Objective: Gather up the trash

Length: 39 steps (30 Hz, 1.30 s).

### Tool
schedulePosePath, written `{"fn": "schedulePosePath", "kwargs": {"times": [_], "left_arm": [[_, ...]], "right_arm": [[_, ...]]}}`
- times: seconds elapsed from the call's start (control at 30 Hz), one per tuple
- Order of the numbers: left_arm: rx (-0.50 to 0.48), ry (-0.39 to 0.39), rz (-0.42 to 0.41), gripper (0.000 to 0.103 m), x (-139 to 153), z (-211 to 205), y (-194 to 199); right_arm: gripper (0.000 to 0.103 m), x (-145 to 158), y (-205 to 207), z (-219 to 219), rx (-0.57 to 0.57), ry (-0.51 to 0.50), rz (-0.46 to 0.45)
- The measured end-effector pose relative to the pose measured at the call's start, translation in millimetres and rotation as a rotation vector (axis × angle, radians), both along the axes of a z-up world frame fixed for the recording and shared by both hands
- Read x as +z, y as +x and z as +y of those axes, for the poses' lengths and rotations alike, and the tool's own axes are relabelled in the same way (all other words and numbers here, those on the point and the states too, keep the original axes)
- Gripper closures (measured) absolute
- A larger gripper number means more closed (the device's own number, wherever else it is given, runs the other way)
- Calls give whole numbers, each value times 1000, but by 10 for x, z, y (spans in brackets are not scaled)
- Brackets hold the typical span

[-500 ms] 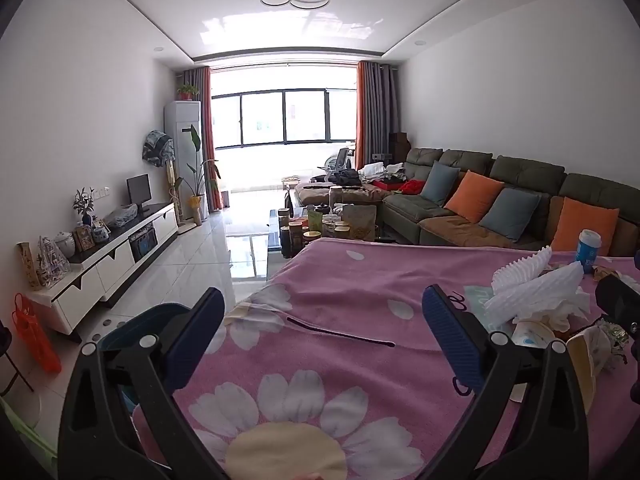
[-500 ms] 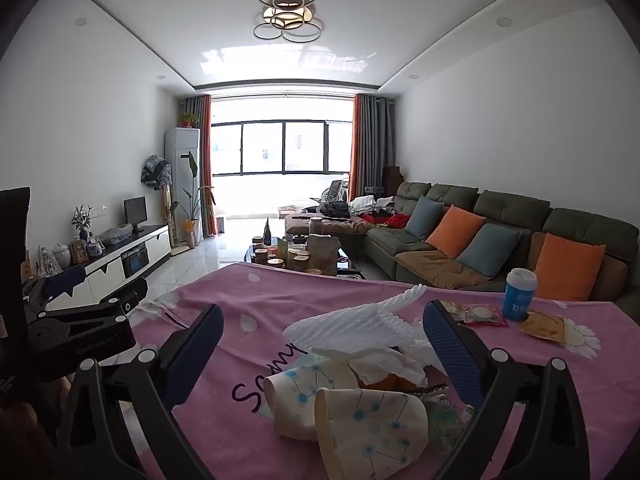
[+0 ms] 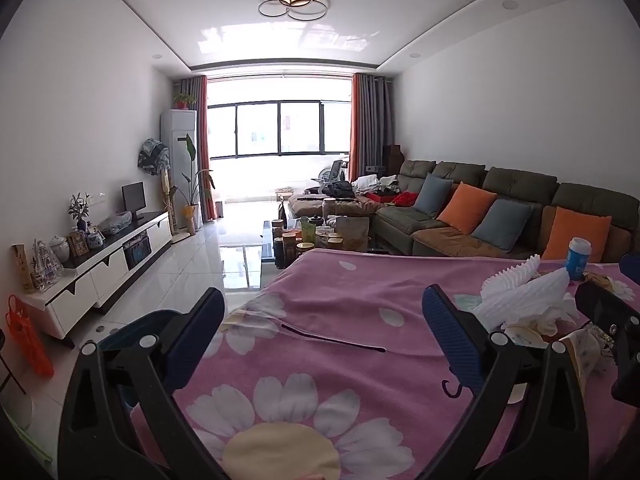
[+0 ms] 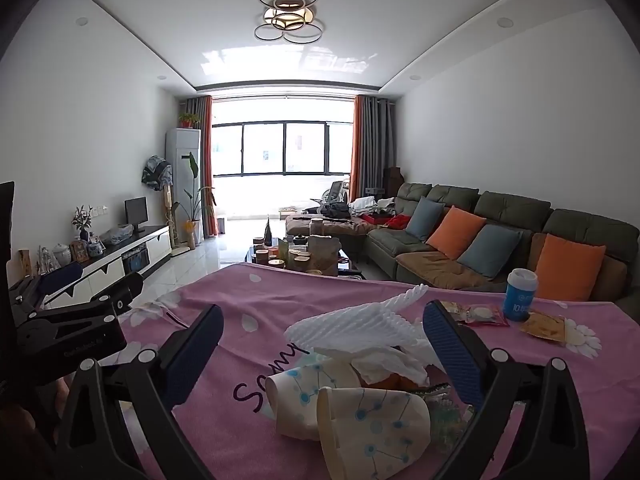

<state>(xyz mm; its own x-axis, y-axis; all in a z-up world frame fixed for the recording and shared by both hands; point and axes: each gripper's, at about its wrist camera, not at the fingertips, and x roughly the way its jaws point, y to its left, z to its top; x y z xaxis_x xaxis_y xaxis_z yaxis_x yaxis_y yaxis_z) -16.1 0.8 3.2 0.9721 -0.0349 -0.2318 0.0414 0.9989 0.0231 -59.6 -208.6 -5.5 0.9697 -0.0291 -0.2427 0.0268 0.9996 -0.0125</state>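
A trash pile lies on the pink flowered tablecloth [image 4: 224, 292]: white foam fruit netting [image 4: 356, 322], crumpled tissue [image 4: 388, 360] and two tipped paper cups [image 4: 372, 428]. My right gripper [image 4: 324, 354] is open and empty, its fingers on either side of the pile, just above it. My left gripper [image 3: 324, 338] is open and empty over bare cloth, left of the pile; the netting [image 3: 524, 298] shows at its right. A blue cup [image 4: 519, 294] and snack wrappers [image 4: 480, 314] lie farther right.
A dark thin stick [image 3: 332, 342] lies on the cloth ahead of the left gripper. A coffee table with jars [image 4: 298, 256] stands beyond the table's far edge. A sofa with cushions [image 4: 500, 240] runs along the right; a TV cabinet [image 3: 108, 256] along the left.
Both views have shifted slightly; the right gripper has edged a little closer over the trash pile. Both grippers stay open.
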Motion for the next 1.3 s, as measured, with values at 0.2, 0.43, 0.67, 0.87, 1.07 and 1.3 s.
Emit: {"fn": "schedulePosePath", "kwargs": {"times": [0.2,0.43,0.67,0.87,1.07,1.3], "left_arm": [[1,-13,-2,5,28,29,-19],[1,-12,-9,5,20,22,-14],[-4,-14,-11,5,11,16,-29],[-7,-17,-13,5,4,25,-29],[-5,-14,-23,5,3,8,-42],[0,-12,-23,5,8,3,-46]], "right_arm": [[7,-9,50,46,1,-6,7],[7,-8,34,50,0,-3,6],[7,-6,29,28,-2,1,4],[7,-12,21,20,-2,4,3],[7,-12,8,6,-2,8,2],[7,-10,13,-6,0,8,0]]}}
